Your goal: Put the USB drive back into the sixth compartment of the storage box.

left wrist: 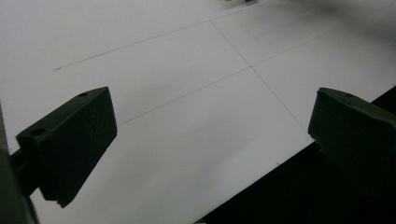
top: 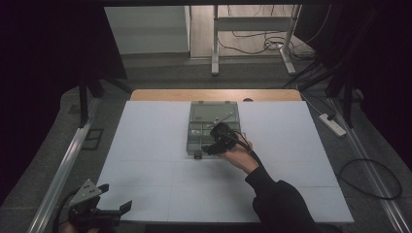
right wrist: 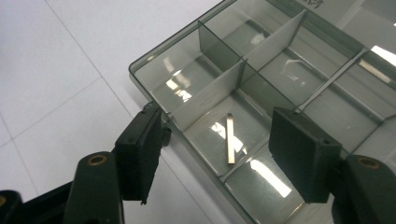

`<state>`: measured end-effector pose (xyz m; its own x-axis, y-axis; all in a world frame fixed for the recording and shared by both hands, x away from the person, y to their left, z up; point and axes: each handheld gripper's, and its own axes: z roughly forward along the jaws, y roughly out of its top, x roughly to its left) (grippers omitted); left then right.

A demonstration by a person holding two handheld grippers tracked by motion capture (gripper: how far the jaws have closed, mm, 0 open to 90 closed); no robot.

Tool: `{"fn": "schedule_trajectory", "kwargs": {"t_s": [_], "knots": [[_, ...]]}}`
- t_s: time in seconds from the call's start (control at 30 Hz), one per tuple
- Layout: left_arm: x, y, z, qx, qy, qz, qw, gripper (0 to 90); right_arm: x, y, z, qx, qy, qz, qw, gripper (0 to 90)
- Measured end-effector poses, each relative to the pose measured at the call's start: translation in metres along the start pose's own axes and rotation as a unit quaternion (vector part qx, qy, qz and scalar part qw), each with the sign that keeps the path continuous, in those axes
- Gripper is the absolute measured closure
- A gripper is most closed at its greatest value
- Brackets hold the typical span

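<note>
A clear grey compartment box (top: 192,141) lies in the middle of the white table, its lid (top: 214,112) folded open toward the far side. In the right gripper view a small flat metal bar (right wrist: 230,138) rests on the floor of one near-edge compartment of the box (right wrist: 159,58). My right gripper (top: 206,148) (right wrist: 219,144) hangs over that compartment, open, with the bar lying loose between and below the jaws. My left gripper (top: 115,196) (left wrist: 210,135) stands wide open over the table's near-left corner, nothing between its jaws.
White board (left wrist: 187,70) covers the table, with a wooden strip (top: 214,94) at the far edge. A small black latch (top: 197,155) juts from the box's near side. A power strip (top: 332,124) and cables lie on the floor at right.
</note>
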<state>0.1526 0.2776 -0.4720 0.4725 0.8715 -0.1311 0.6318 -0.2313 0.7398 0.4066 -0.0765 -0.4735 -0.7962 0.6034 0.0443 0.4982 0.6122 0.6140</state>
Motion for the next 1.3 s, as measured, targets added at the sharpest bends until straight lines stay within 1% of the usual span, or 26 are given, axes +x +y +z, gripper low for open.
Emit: {"fn": "schedule_trajectory", "kwargs": {"t_s": [0.1, 0.2, 0.33, 0.37, 0.4, 0.47, 0.7, 0.77, 0.93, 1.1, 1.3], "knots": [[0.000, 0.000, 0.000, 0.000, 0.000, 0.000, 1.0000, 1.2, 0.001, 0.000, 0.000, 0.001, 0.002, -0.001, 1.0000, 32.7], [0.000, 0.000, 0.000, 0.000, 0.000, 0.000, 1.0000, 1.2, 0.004, 0.000, -0.003, 0.003, 0.003, -0.003, 1.0000, 26.4], [0.000, 0.000, 0.000, 0.000, 0.000, 0.000, 1.0000, 1.2, 0.006, -0.001, -0.007, 0.005, 0.006, -0.010, 0.9999, 21.7], [0.000, 0.000, 0.000, 0.000, 0.000, 0.000, 1.0000, 1.2, 0.006, -0.001, -0.007, 0.005, 0.006, -0.010, 0.9999, 21.7], [0.000, 0.000, 0.000, 0.000, 0.000, 0.000, 1.0000, 1.2, 0.008, -0.002, -0.010, 0.006, 0.007, -0.012, 0.9999, 19.4], [0.000, 0.000, 0.000, 0.001, 0.001, -0.001, 1.0000, 1.2, 0.009, -0.003, -0.012, 0.007, 0.005, -0.017, 0.9998, 18.2], [0.000, 0.000, 0.000, 0.002, 0.001, -0.001, 1.0000, 1.2, 0.010, -0.005, -0.016, 0.014, 0.010, -0.019, 0.9997, 12.5], [0.000, 0.000, 0.000, 0.001, 0.001, 0.000, 1.0000, 1.2, 0.012, -0.007, -0.018, 0.019, 0.010, -0.023, 0.9995, 9.5], [0.000, 0.000, 0.000, 0.001, 0.001, -0.001, 1.0000, 1.2, 0.014, -0.011, -0.022, 0.020, 0.011, -0.029, 0.9993, 7.7], [0.000, 0.000, 0.000, 0.001, 0.001, 0.000, 1.0000, 1.2, 0.015, -0.016, -0.028, 0.014, 0.015, -0.022, 0.9996, 5.5], [0.000, 0.000, 0.000, 0.001, 0.000, -0.001, 1.0000, 1.2, 0.015, -0.023, -0.033, 0.008, 0.017, -0.018, 0.9996, 2.2]]}}
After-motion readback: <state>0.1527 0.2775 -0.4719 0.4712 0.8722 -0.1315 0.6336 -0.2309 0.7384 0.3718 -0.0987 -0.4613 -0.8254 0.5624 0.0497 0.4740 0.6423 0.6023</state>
